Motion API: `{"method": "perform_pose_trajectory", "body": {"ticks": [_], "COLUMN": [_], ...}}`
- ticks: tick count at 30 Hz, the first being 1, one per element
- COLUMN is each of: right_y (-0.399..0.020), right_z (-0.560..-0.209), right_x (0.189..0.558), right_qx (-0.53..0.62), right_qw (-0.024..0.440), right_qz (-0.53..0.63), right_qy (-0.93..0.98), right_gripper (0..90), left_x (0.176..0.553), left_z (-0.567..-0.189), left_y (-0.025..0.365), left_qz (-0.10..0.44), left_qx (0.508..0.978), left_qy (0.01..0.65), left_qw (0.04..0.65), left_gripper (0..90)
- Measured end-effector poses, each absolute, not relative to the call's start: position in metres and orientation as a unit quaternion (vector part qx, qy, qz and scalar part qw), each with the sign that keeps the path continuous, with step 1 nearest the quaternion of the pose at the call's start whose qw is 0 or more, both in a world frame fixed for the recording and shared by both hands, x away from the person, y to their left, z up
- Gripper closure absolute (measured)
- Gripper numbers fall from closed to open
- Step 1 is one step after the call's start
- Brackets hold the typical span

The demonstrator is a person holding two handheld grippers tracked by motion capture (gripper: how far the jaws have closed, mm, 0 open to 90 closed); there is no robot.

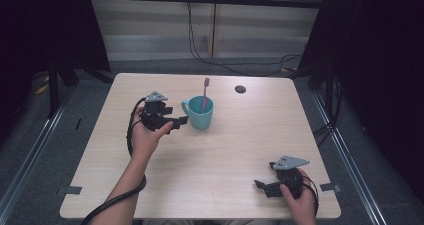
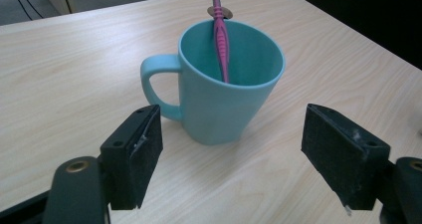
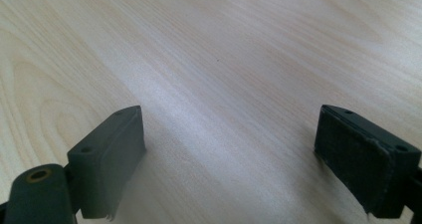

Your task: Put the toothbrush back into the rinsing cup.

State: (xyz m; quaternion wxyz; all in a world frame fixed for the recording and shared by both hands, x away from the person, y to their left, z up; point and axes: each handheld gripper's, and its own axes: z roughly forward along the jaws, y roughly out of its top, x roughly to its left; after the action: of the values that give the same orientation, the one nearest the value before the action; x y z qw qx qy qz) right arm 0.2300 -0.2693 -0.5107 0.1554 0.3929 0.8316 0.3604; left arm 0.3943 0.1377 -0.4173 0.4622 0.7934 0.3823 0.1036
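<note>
Right gripper [image 3: 229,164] fingers apart over bare table [image 3: 224,59].

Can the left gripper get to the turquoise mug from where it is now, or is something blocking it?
Probably yes. The left gripper has its jaws open wide and points at the turquoise mug, with only bare table between them. The mug's handle sticks out toward one jaw, so it may need care.

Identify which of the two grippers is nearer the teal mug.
The left gripper: its open jaws face the teal mug closely, whereas the right gripper sits far off.
</note>
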Motion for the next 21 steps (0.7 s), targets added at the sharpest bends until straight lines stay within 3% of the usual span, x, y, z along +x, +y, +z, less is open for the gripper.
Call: {"method": "perform_pose_trajectory", "body": {"ticks": [21], "right_y": [-0.269], "right_z": [-0.511], "right_x": [0.230], "right_qx": [0.392], "right_qw": [0.156], "right_qz": [0.360], "right_qy": [0.832], "right_gripper": [11.7], "left_x": [0.386], "left_z": [-0.431], "left_y": [0.154], "left_qz": [0.093], "left_qx": [0.792], "left_qy": [0.389], "left_qw": [0.461], "left_gripper": [24.1]}}
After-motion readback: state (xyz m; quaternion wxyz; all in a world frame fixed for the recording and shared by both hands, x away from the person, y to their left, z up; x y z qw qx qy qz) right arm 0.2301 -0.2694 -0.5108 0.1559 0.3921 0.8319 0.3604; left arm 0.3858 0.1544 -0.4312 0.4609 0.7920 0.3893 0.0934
